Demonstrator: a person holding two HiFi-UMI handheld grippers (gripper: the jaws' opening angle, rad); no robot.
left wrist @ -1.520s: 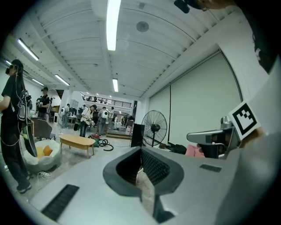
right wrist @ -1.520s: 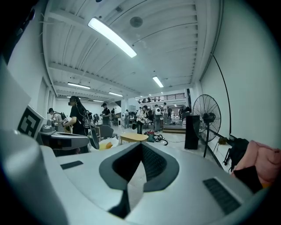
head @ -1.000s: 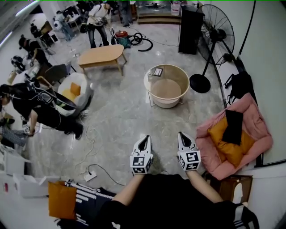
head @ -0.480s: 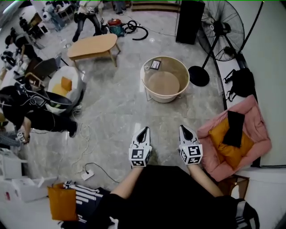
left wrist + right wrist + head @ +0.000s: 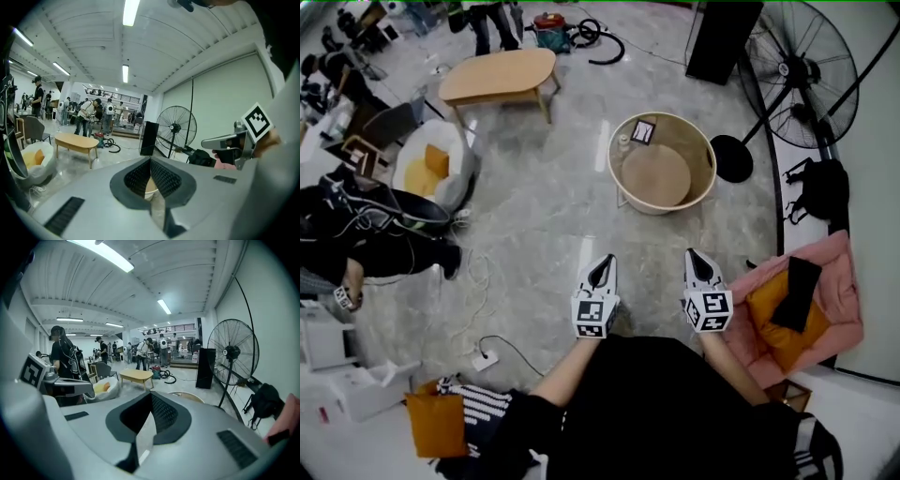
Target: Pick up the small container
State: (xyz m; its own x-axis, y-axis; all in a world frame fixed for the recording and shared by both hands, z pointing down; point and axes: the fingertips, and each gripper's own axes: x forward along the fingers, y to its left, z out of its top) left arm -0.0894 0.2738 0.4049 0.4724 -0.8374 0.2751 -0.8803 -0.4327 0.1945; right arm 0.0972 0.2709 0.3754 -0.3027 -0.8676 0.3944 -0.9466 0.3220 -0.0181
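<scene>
Head view: grey marble floor fills frame. Big standing fan upper right. Round beige tub upper centre-right, well apart from both grippers. Left gripper and right gripper lower centre, side by side, tips toward tub; both clenched, nothing between jaws. Small container, pale, inside tub at upper-left wall, just beside dark square card.

Bright ceiling light strips are glowing at the top of both gripper views, streaking soft glare across the glossy floor; wide-angle distortion is bending and darkening every frame's edges.
</scene>
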